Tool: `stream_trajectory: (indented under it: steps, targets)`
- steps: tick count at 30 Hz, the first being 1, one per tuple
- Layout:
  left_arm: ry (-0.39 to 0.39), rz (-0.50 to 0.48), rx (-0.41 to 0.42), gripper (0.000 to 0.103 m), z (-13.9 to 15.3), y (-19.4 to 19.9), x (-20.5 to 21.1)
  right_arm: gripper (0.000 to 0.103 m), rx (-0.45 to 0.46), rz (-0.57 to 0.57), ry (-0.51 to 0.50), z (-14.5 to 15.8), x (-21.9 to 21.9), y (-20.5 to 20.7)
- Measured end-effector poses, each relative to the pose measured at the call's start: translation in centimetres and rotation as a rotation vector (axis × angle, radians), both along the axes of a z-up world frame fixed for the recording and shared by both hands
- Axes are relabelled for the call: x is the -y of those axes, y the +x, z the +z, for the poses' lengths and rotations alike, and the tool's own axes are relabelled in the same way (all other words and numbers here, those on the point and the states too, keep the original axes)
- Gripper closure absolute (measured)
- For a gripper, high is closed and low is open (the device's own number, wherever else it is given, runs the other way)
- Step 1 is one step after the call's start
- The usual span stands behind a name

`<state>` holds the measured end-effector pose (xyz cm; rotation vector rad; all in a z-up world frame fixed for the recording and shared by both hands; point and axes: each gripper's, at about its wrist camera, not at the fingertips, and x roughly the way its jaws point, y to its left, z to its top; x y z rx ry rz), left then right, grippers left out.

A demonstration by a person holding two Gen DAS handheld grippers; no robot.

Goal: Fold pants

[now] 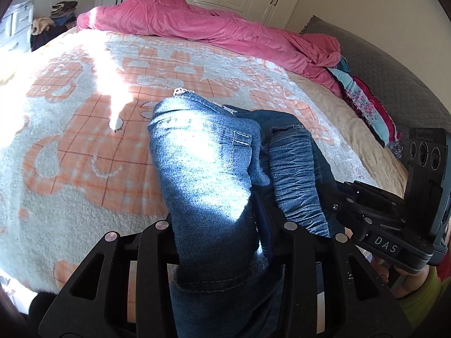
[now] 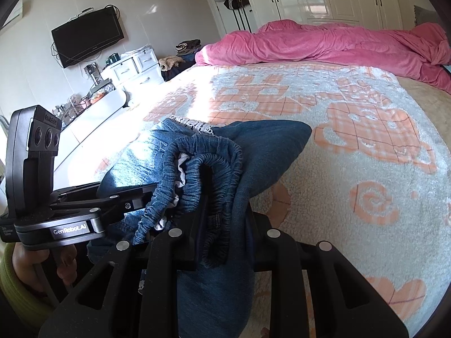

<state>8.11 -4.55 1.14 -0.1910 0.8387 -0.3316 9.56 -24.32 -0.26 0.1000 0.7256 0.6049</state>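
Note:
Blue denim pants (image 1: 203, 155) with an elastic waistband (image 1: 296, 174) hang bunched above the bed. My left gripper (image 1: 222, 231) is shut on a thick fold of the denim, which runs down between its fingers. In the right wrist view the pants (image 2: 267, 146) rise in front of the camera, and my right gripper (image 2: 222, 236) is shut on the gathered waistband (image 2: 214, 169) and the cloth beside it. The two grippers are close together, side by side: the right gripper (image 1: 338, 205) shows at the right of the left wrist view, the left gripper (image 2: 141, 197) at the left of the right wrist view.
An orange and white fleece blanket (image 2: 366, 140) covers the bed under the pants. A pink duvet (image 2: 338, 42) lies heaped along the far side, with folded colourful clothes (image 1: 366, 104) beside a grey headboard (image 1: 380, 70). A television (image 2: 87, 39) and a white dresser (image 2: 132, 67) stand at the left.

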Motion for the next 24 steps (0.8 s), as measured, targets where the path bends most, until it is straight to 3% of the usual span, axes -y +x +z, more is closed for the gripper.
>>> stream_trajectory:
  steps: [17,24]
  targets:
    - [0.001,0.023,0.025,0.073,0.7,5.8,-1.9,0.081,0.057,-0.013,-0.026,0.9,-2.3,6.0]
    - [0.002,0.027,0.007,0.073,-0.3,7.3,-2.0,0.081,0.024,-0.026,-0.028,0.0,-2.5,7.9]
